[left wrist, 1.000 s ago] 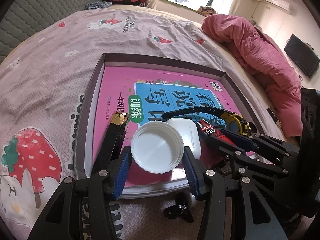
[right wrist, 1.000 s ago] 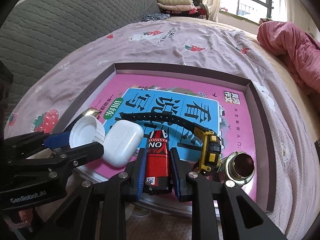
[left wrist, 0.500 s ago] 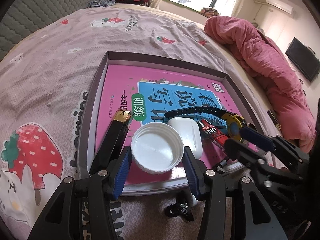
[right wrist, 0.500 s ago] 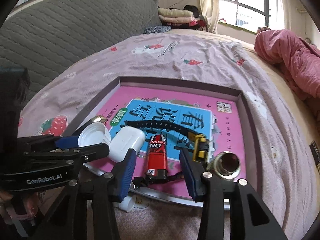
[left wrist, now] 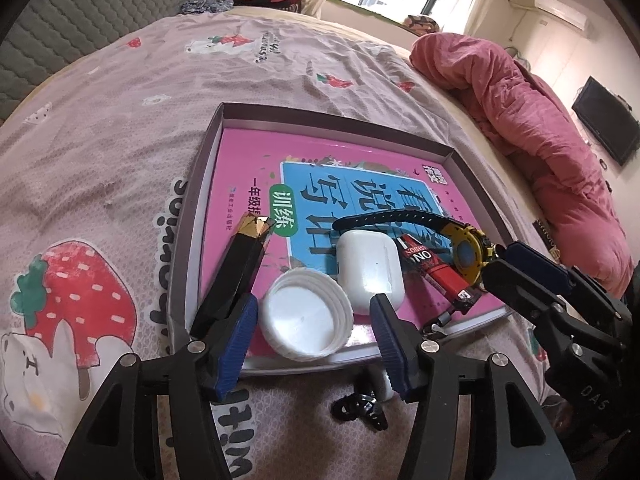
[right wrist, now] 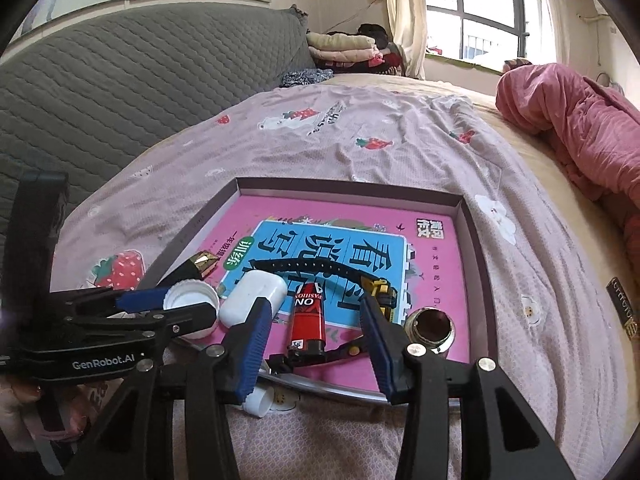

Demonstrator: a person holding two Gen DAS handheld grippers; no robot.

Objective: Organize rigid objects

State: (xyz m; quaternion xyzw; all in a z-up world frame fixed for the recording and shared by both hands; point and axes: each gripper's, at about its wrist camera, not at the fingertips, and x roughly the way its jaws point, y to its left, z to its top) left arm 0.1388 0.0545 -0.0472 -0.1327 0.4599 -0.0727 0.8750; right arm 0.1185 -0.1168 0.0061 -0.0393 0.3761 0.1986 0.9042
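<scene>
The white cap (left wrist: 306,322) sits on the pink book (left wrist: 360,168) at the tray's (left wrist: 192,208) near edge, between the opening left tongs (left wrist: 312,330), which should lift clear without nudging it, while the right tongs (right wrist: 316,332) stand spread, still widening, around the red lighter (right wrist: 306,322).

A pink book (left wrist: 248,160) with a blue panel lies in a grey-rimmed tray (left wrist: 188,216) on a mauve bedsheet (left wrist: 120,120) printed with red strawberries. On it sit a white cap (left wrist: 306,322), a white case (left wrist: 370,266), a red lighter (left wrist: 434,270), a yellow-and-black watch (left wrist: 466,250) and a black tube (left wrist: 236,272) with a gold tip. The quilt (left wrist: 520,100) beside is deep pink.
</scene>
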